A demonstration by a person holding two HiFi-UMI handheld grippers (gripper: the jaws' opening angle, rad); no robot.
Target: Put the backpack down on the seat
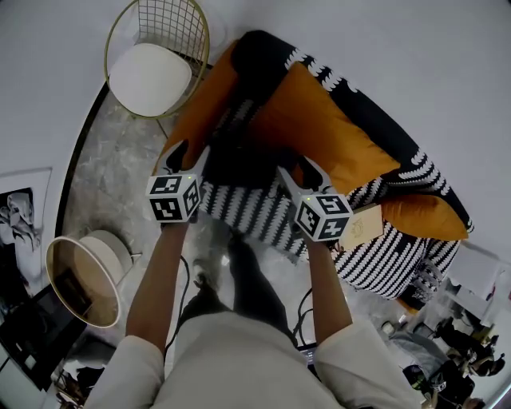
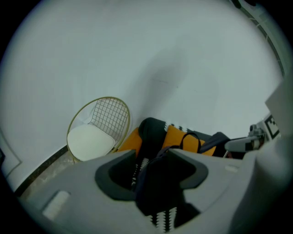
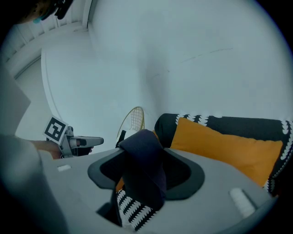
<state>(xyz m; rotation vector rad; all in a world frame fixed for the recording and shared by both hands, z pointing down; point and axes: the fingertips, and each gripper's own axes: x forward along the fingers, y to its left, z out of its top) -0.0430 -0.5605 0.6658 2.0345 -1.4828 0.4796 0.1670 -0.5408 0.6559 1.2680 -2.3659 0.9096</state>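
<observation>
On the seat of a black-and-white patterned sofa [image 1: 391,256], beside an orange cushion [image 1: 327,132], lies a dark backpack [image 1: 238,156]. A person stands over it with a claw in each hand. The left claw [image 1: 190,156] is wide, with a dark strap [image 2: 158,183] lying loose between its jaws. The right claw [image 1: 299,172] is also wide, with a navy strap [image 3: 142,164] draped between its jaws. A gold wire chair [image 1: 172,24] stands near the sofa.

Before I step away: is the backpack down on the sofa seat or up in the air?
Down, apparently: the backpack rests on the striped seat; left gripper and right gripper stand open around its fabric.
</observation>
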